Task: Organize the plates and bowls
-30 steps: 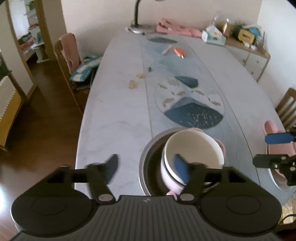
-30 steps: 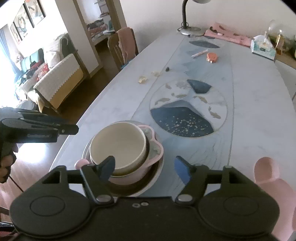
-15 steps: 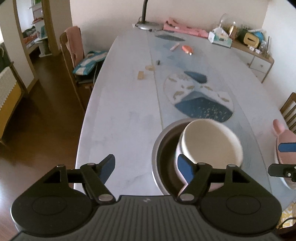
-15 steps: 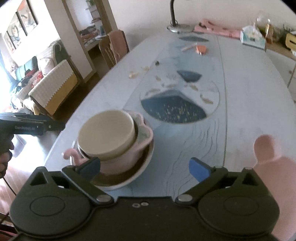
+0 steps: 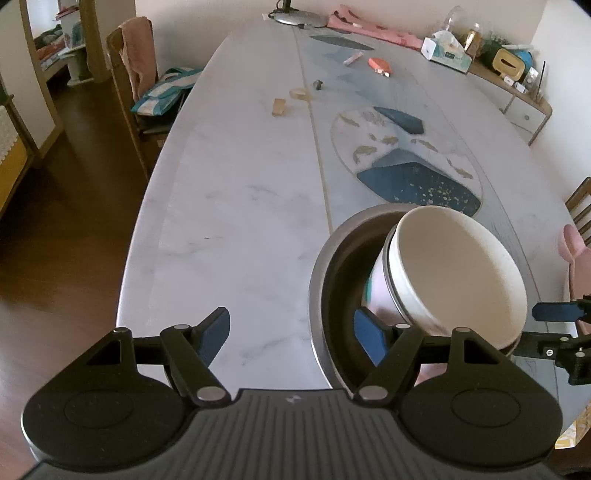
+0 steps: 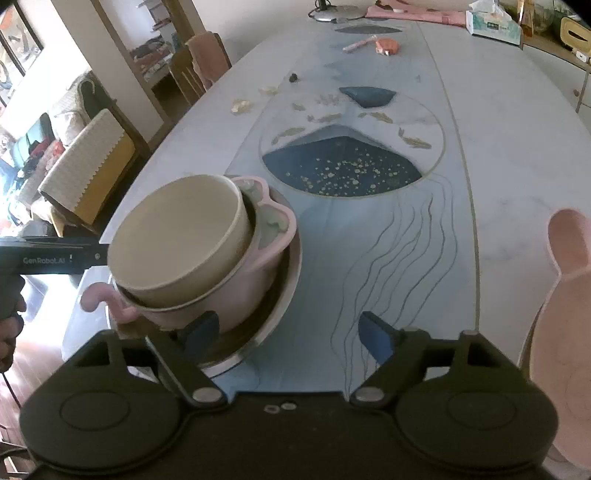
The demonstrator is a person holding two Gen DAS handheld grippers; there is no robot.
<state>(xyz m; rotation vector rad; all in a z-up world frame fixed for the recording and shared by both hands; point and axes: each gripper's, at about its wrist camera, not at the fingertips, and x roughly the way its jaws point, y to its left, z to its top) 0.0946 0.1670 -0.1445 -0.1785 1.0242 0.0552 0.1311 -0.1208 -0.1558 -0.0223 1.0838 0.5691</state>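
Both grippers are angled steeply down at the dish stack near the table's near edge. Left gripper (image 5: pixel 291 334): jaws apart, straddling the left rim of the steel plate (image 5: pixel 317 295); one pad over bare table, the other over the plate's inside, pressing on nothing. Right gripper (image 6: pixel 286 334): jaws closing but still wide, straddling the plate's right rim; left pad just in front of the pink bowl (image 6: pixel 255 291), contact unclear; right pad over bare table. Stack: cream bowl (image 6: pixel 177 236) nested tilted inside the pink bowl, which sits in the steel plate. A pink dish (image 6: pixel 561 332) lies apart, to the right of the stack. In the right view a hand (image 6: pixel 9 317) holds the left gripper's handle at the left of the stack. Versus a second ago: both grippers have dropped closer, the stack fills more of each view, and the right jaws opened wider and are now coming back in. Surface: long marble table (image 5: pixel 229 206) with a round blue inlay (image 5: pixel 406 162) just beyond the stack; small scraps, an orange item (image 5: pixel 379 65), a lamp base (image 5: pixel 295 15), pink cloth and a tissue box (image 5: pixel 447 51) at the far end. Room: wooden chair (image 5: pixel 129 74) with pink cloth left of the table, dark wood floor, sideboard at far right.
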